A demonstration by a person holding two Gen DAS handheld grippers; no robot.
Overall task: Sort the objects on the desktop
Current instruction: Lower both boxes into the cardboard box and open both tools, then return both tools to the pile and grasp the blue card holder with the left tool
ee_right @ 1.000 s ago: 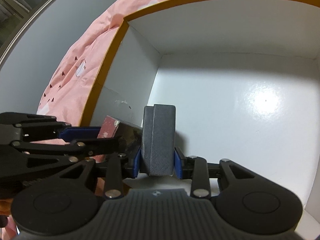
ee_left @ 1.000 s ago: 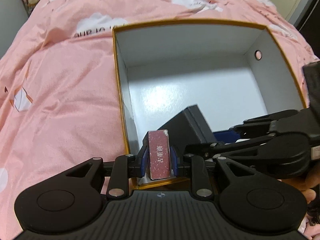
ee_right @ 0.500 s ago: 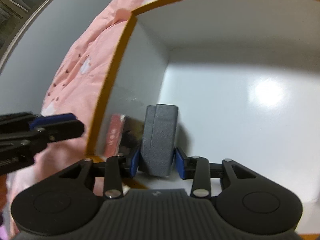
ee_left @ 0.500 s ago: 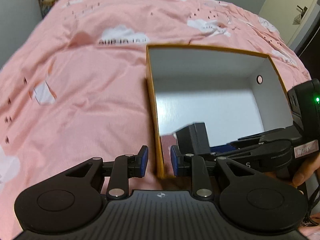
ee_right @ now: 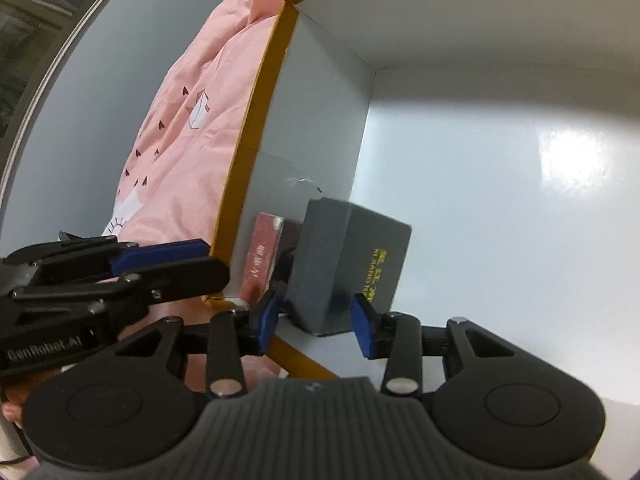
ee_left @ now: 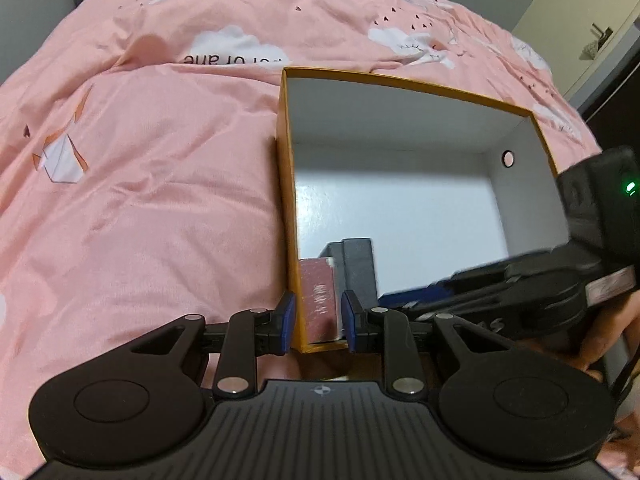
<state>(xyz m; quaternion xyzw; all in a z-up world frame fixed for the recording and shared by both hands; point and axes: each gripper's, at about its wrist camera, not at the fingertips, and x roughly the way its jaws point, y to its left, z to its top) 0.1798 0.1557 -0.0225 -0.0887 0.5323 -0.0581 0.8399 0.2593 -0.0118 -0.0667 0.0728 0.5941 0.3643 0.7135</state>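
The small red box (ee_left: 319, 296) stands on end in the near left corner of the white, orange-rimmed carton (ee_left: 400, 80) on the pink bed cover (ee_left: 140, 184), leaning on the carton's left wall, with the dark grey box (ee_right: 352, 268) just beside it to its right. The left tongs (ee_left: 318, 322) stand apart and empty above that corner, the red box showing in the gap below them with neither pad on it. The right tongs (ee_right: 316, 322) are likewise apart, the grey box seen between their blue pads (ee_right: 364, 330) but gripped by neither, resting tilted on the carton floor.
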